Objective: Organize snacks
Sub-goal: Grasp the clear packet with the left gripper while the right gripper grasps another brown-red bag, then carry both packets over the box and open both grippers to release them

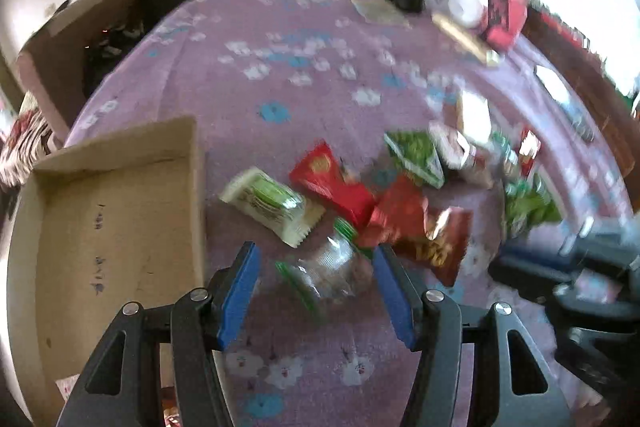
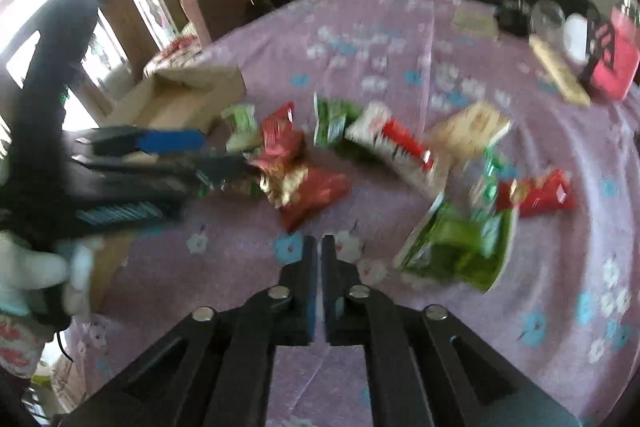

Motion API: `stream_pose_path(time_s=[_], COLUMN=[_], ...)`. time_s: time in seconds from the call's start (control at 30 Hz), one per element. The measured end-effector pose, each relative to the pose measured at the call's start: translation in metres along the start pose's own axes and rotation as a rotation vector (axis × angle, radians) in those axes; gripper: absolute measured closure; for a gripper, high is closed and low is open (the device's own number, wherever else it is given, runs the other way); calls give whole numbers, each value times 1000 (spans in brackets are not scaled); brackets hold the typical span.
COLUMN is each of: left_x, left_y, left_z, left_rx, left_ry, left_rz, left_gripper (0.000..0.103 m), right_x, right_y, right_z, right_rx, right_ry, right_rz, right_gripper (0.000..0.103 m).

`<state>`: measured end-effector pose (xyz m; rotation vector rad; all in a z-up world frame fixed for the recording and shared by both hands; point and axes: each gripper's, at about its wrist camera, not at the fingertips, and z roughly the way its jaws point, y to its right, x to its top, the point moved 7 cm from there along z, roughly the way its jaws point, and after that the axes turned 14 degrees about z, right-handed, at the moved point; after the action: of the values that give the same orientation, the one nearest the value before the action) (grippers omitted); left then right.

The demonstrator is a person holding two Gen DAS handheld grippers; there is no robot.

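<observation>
Snack packets lie scattered in a loose heap on a bed covered by a lilac flowered sheet (image 1: pixel 248 75). In the left wrist view a clear wrapper with green ends (image 1: pixel 328 271) sits between the two blue-padded fingers of the left gripper (image 1: pixel 316 267), which stand about half open; the pads are apart from the wrapper and nothing is held. Just beyond it lie a pale green-and-cream packet (image 1: pixel 272 205), a red packet (image 1: pixel 330 181) and a crumpled red-and-gold packet (image 1: pixel 424 231); green packets (image 1: pixel 416 155) lie farther off. An open cardboard box (image 1: pixel 116 227) lies flat to the left of the heap, near the pale packet.

In the right wrist view the right gripper (image 2: pixel 319 247) hangs over bare sheet with its fingers nearly together, only a thin slit between them and nothing in it. A large green packet (image 2: pixel 460 251) lies near its right side, and a red-and-white packet (image 2: pixel 396 147) lies beyond. A gloved hand (image 2: pixel 44 267) carries the left gripper at the left edge. A pink bag (image 2: pixel 612 67), a glass jar (image 2: pixel 548 19) and a long beige box (image 2: pixel 560 75) stand at the far side of the bed.
</observation>
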<state>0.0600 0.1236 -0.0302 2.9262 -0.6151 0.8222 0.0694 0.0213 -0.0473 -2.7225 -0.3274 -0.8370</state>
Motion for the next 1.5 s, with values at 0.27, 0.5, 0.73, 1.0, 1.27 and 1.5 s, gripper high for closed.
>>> stream_pose_path(time_s=[0.27, 0.5, 0.73, 1.0, 1.27, 1.5], left_x=[-13, -12, 1, 15, 17, 0], left_y=[13, 3, 4, 22, 47, 47], left_z=[-17, -18, -11, -1, 11, -7], left_rx=[-28, 29, 0, -8, -30, -30], left_ry=[-23, -29, -13, -6, -39, -15], left_rz=[103, 144, 187, 255, 327, 266], left_gripper=[76, 76, 66, 42, 60, 69], right_x=[22, 30, 18, -9, -22, -38], right_y=[-24, -31, -33, -4, 24, 12], right_z=[20, 45, 57, 24, -4, -11], right_rx=[-45, 13, 65, 70, 143, 141], right_ry=[44, 0, -89, -123, -75, -83], right_rz=[-170, -173, -185, -47, 111, 66], right_gripper=[38, 43, 80, 92, 62, 55])
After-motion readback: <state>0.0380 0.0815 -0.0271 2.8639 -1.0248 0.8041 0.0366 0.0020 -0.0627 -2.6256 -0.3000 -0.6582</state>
